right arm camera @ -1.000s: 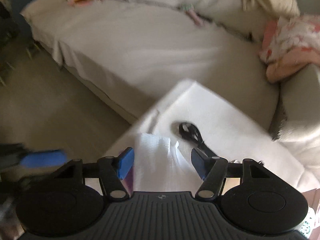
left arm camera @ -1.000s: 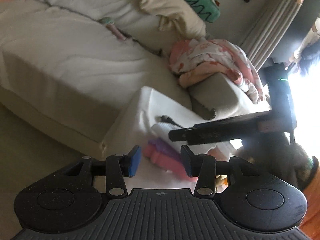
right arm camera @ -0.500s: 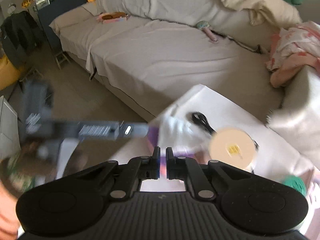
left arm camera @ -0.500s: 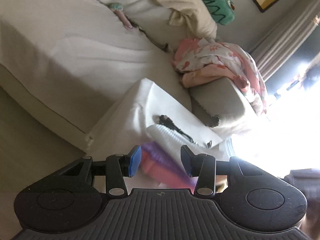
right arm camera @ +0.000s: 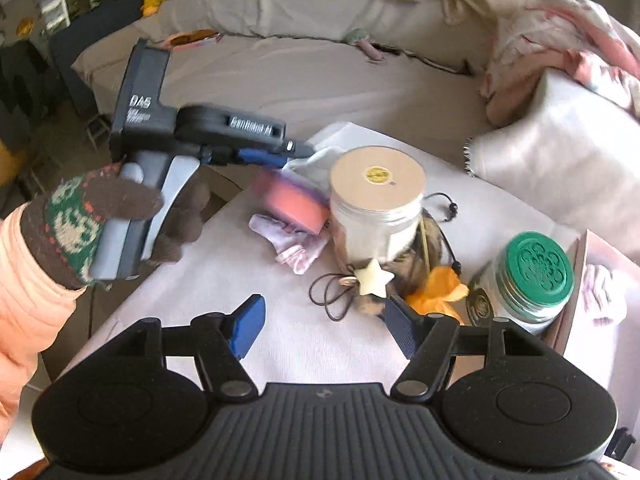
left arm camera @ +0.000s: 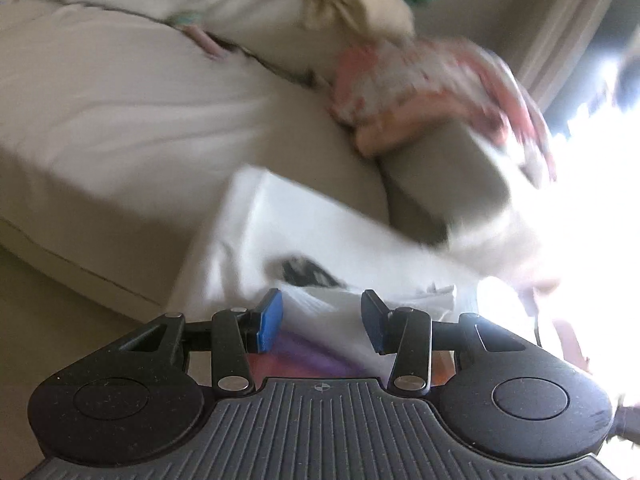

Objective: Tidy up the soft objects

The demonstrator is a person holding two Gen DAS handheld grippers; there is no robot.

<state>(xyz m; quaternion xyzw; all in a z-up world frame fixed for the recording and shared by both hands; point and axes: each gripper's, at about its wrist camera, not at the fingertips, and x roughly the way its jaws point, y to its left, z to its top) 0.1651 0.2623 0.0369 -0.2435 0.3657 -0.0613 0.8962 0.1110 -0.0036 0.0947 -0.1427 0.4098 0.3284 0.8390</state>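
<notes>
The right gripper (right arm camera: 322,330) hangs over the near part of the white-covered table (right arm camera: 224,280), its blue-padded fingers spread wide with nothing between them. Just beyond its tips lie a cream star-shaped charm (right arm camera: 375,277) on a coiled black cord (right arm camera: 332,300), a furry brown-and-orange toy (right arm camera: 424,268) and a crumpled orange cloth (right arm camera: 440,292). To the right stands a glass jar with a green lid (right arm camera: 536,272). Behind the star stands a clear jar with a flat wooden lid (right arm camera: 378,184), and left of it rests a small crumpled pale pink cloth (right arm camera: 292,240).

Farther back on the table sits the stack of folded soft cloths: a pink folded cloth (right arm camera: 290,200) with a purple folded cloth (left arm camera: 312,354) on it and a white folded cloth (left arm camera: 332,320) on top. The left gripper (left arm camera: 322,322), held by a hand in a brown patterned knit glove (right arm camera: 100,220), has its fingers open around this stack, the white cloth lying between them untouched by either pad.

Beyond the table runs a beige sofa (right arm camera: 300,76) bearing a pink floral blanket (right arm camera: 560,52).
</notes>
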